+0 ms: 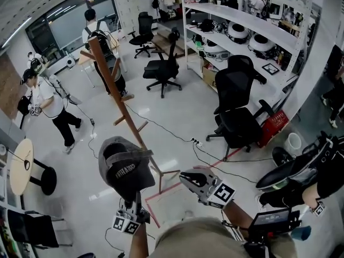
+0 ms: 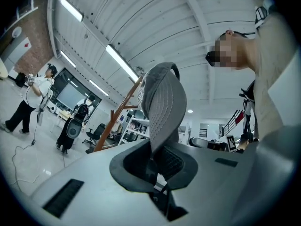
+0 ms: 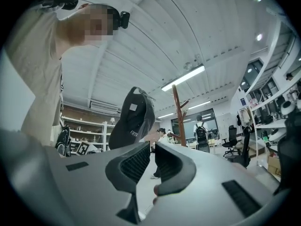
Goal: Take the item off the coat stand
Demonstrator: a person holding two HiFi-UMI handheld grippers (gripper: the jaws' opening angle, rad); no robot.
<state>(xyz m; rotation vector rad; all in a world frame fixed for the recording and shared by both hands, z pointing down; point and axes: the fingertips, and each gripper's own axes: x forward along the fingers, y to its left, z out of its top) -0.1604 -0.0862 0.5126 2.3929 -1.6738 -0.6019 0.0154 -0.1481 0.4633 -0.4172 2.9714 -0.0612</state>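
A dark grey cap (image 1: 124,165) hangs free of the wooden coat stand (image 1: 115,90), just in front of the stand's foot. My left gripper (image 1: 136,200) points upward from below and is shut on the cap's edge. In the left gripper view the cap (image 2: 164,102) rises out of the closed left gripper (image 2: 157,161), with the stand (image 2: 117,119) behind it. My right gripper (image 1: 184,176) hovers to the right of the cap, apart from it. The right gripper (image 3: 151,166) is shut with nothing between its pads; the cap (image 3: 134,119) and the stand (image 3: 178,117) lie beyond it.
Black office chairs (image 1: 161,69) (image 1: 236,112) stand right of the coat stand. White shelving (image 1: 252,26) runs along the right wall. One person (image 1: 51,106) stands at the left, another (image 1: 102,42) behind the stand. Cables (image 1: 177,133) and red tape (image 1: 161,192) cross the floor.
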